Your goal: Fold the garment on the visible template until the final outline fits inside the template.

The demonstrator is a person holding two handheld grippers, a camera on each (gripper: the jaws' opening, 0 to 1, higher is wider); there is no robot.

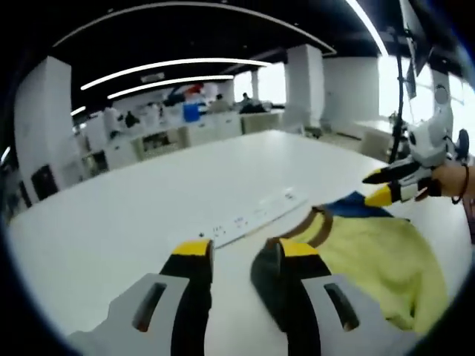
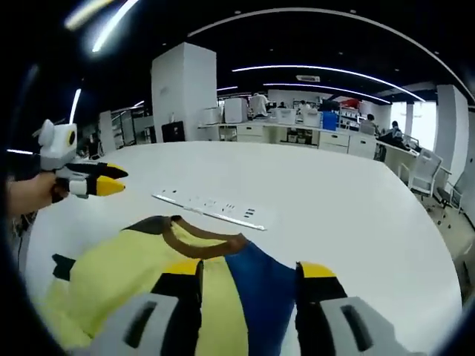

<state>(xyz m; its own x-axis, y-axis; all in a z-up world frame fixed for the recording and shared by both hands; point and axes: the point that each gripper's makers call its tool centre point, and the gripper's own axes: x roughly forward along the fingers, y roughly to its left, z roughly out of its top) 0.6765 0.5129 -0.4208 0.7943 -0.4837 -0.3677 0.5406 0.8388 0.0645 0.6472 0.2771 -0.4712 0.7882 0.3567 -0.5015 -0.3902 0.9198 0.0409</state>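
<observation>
A soft yellow garment with a blue panel and a brown-trimmed neckline [image 2: 159,278] lies crumpled on the broad white surface [image 2: 334,200], its collar turned toward the far side. In the right gripper view the right claw [image 2: 249,276] hangs low over the near part of the cloth with its yellow-tipped black jaws set wide apart; the blue panel shows through the gap between them, and nothing is clamped. In that view the left claw [image 2: 111,180] comes in from the left, held in a person's hand [image 2: 30,194], its yellow tips pressed close together and empty, raised above the surface just beyond the left edge of the garment. In the left gripper view the left claw [image 1: 236,251] points across the surface with its jaws at a narrow gap, the garment [image 1: 371,256] lying to its right and touching the right jaw's side. The right claw [image 1: 384,185] appears at the right there, over the far blue corner of the cloth. A long flat white power strip [image 2: 210,205] rests on the surface just past the collar, apart from the cloth. Desks and chairs stand well off in the far room.
</observation>
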